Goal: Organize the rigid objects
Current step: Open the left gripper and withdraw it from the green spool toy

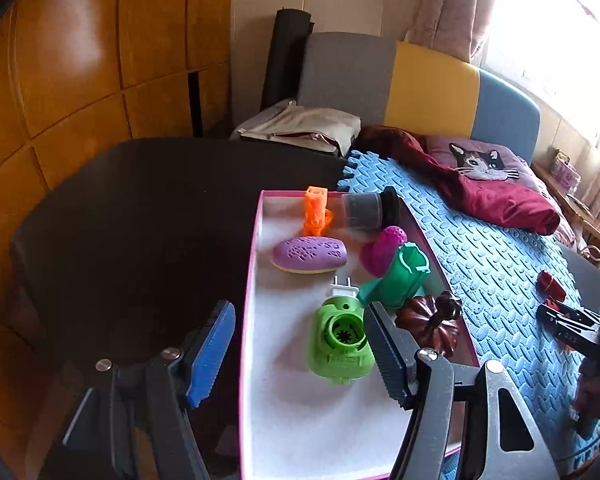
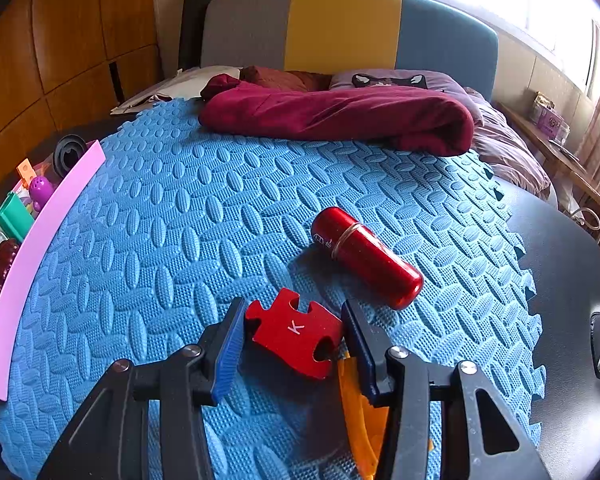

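Tray (image 1: 256,280) on the table beside the blue mat (image 2: 180,240) holds most of the lot: orange piece (image 1: 315,216), grey jar (image 1: 366,212), purple oval (image 1: 309,255), magenta piece (image 1: 382,251), teal piece (image 1: 400,278), green plug unit (image 1: 340,340), dark pumpkin (image 1: 430,322).

Left gripper (image 1: 298,354) hangs over the tray's near end, jaws wide, holding nothing.

Right gripper (image 2: 292,344) has its jaws on both sides of the red puzzle piece (image 2: 294,332) on the mat; looks gripped, lift not evident.

Left to do, by my reading: puzzle piece, red flask (image 2: 366,256) lying just beyond it, and an orange item (image 2: 360,412) under the right jaw, partly hidden.
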Available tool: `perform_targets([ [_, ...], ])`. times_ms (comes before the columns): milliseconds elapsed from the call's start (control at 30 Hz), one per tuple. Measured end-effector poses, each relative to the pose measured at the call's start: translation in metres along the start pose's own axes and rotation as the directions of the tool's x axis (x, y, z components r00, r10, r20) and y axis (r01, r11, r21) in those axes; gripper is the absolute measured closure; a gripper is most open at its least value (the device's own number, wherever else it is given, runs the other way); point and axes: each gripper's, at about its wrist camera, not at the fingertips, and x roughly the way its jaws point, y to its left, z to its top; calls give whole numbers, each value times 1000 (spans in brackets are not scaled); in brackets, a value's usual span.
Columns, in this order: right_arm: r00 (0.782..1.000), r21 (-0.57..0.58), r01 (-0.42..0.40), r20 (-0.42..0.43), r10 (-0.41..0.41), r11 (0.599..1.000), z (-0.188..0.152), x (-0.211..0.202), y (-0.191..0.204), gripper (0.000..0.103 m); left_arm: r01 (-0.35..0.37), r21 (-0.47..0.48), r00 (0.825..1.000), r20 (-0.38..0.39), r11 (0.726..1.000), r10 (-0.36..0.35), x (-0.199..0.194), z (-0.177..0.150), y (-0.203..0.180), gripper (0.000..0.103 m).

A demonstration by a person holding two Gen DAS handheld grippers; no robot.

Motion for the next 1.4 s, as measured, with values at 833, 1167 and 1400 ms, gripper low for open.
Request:
perform_targets([
  [833,1000,-9,14,2,-14,1000,-1,0,2,55,-44,-54,999,-23,998,43,2,-15,26,35],
  [1167,999,-23,40,1,-40,999,-1,-1,6,56,-50,-53,998,-27,997,49,-1,-16,28,35],
  [1400,998,6,56,-4,-56,998,-1,-2,6,56,-50,-60,999,-22,997,49,-4,-16,33,35],
])
